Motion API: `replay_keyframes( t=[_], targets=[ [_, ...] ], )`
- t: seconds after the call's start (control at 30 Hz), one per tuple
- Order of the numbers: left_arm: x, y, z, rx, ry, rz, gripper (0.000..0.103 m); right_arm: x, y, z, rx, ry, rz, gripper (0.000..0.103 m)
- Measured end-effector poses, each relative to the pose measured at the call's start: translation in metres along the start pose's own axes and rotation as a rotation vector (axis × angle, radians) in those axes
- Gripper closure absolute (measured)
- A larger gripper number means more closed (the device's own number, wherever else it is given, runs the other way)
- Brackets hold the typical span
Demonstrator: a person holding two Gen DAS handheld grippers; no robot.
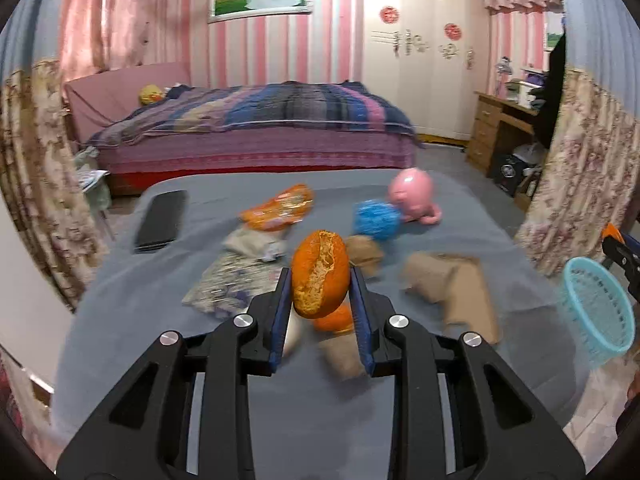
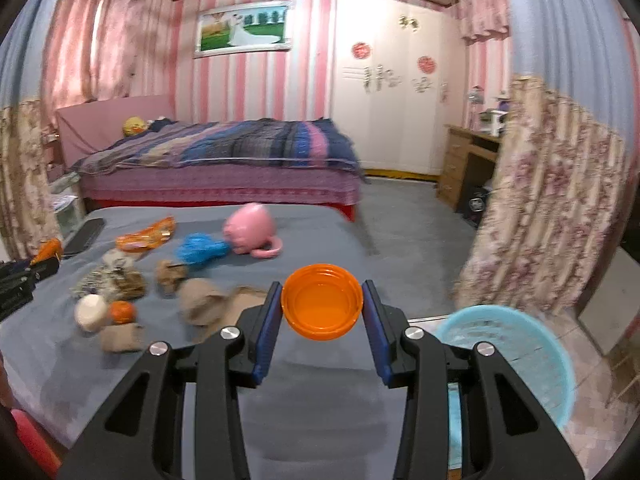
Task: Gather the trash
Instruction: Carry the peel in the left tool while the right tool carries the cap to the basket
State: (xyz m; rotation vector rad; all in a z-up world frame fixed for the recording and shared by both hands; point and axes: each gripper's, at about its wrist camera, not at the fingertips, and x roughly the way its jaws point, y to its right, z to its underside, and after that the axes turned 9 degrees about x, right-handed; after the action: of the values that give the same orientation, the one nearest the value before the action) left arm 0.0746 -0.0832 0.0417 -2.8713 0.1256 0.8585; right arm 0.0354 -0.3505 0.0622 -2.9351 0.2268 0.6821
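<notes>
1. Tabletop [image 2: 328, 380]: grey cloth, littered with wrappers and crumpled paper.
2. Basket [image 2: 516, 356]: light blue, at the tabletop's right edge.
3. Left tongs [image 1: 320, 284]: clamped on an orange peel [image 1: 320, 276], raised above the tabletop.
4. Right tongs [image 2: 322, 304]: clamped on an orange cap [image 2: 322, 300], near the basket.

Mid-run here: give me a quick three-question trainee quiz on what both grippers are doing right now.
1. True or false: the left gripper is shut on an orange peel.
2. The right gripper holds: A) pink piggy bank B) orange cap C) blue pom-pom
3. Fill in: the light blue ___ sits at the table's right edge, beside the right gripper.

Key: 1 true; 2 B; 3 basket.
</notes>
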Motion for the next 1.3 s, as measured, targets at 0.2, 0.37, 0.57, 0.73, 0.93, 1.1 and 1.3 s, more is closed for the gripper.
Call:
replay_keyframes(
  t=[0.2,0.37,0.57,0.73,0.93,1.1,1.3],
  targets=[
    [0.007,0.065,-0.014,0.047,0.018,0.076,0.075,-0.007,0.068,-0.004,0.044,0.006,0.089,0.063],
    [0.018,0.118,-0.018,0.094,0.004,0.139,0.075,-0.002,0.116,0.005,0.081,-0.011,0.156,0.063],
    [0.023,0.165,-0.021,0.162,0.022,0.183,0.075,0.005,0.153,0.02,0.098,-0.037,0.211,0.063],
    [0.029,0.202,-0.026,0.198,0.031,0.234,0.075,0.005,0.177,0.027,0.123,-0.041,0.256,0.063],
    [0.038,0.252,-0.022,0.267,0.041,0.309,0.075,-0.003,0.21,0.039,0.187,-0.031,0.328,0.063],
    [0.047,0.296,-0.015,0.326,0.044,0.39,0.075,0.0,0.228,0.049,0.22,-0.038,0.358,0.063],
    [0.056,0.343,-0.009,0.379,0.042,0.467,0.074,0.001,0.249,0.058,0.256,-0.034,0.401,0.063]
  ],
)
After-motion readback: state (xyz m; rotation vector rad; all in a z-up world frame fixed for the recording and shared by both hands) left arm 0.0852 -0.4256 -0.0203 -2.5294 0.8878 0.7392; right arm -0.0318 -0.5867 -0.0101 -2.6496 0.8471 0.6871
